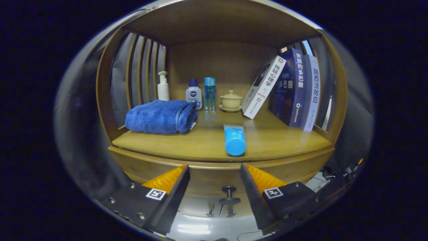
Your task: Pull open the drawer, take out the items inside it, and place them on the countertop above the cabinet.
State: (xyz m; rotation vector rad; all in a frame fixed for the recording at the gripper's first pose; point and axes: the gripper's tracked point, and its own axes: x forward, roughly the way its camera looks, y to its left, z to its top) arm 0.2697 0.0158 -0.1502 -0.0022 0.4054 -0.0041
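A wooden cabinet stands ahead, its countertop under a wooden hood. A blue tube lies on the countertop near its front edge, cap toward me, just beyond my fingers. Below the edge runs the drawer front, pushed in as far as I can tell, with a dark knob in its middle. My gripper is open, its fingers on either side of the knob and a little short of it, with nothing held. The drawer's inside is hidden.
On the countertop: a folded blue towel at the left, a pump bottle, a small white bottle, a clear blue bottle and a lidded cup on a saucer at the back, leaning books at the right. Slatted side walls enclose it.
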